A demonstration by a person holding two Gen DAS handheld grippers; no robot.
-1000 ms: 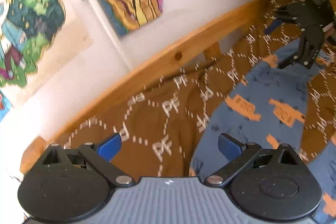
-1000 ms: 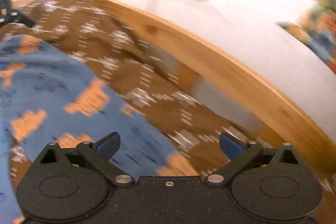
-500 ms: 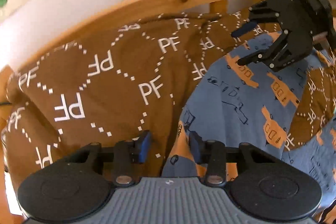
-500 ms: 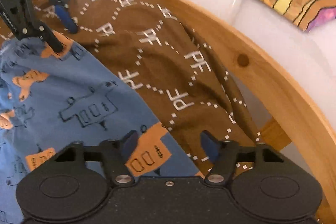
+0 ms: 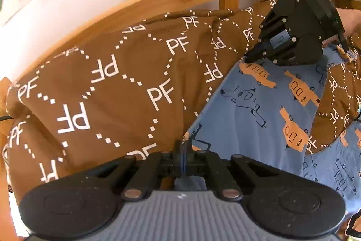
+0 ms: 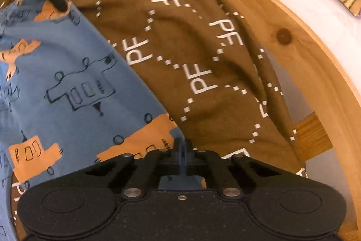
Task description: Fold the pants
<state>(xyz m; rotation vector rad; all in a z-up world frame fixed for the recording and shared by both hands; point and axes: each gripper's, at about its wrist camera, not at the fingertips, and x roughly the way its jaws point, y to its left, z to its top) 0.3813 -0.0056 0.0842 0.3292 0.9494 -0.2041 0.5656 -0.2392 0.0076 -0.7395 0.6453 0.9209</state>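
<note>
Pants (image 5: 259,119), blue with orange prints, lie on the brown bedspread (image 5: 108,83). Left claw (image 5: 183,150) and right claw (image 6: 181,148) have just closed, each pinching the edge. Lift both corners evenly, keeping the cloth taut, then fold across.

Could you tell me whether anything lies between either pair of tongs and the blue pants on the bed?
Nothing visible does. The left tongs and the right tongs are each shut right at an edge of the blue pants, which lie on top of the brown blanket with nothing over them.
</note>
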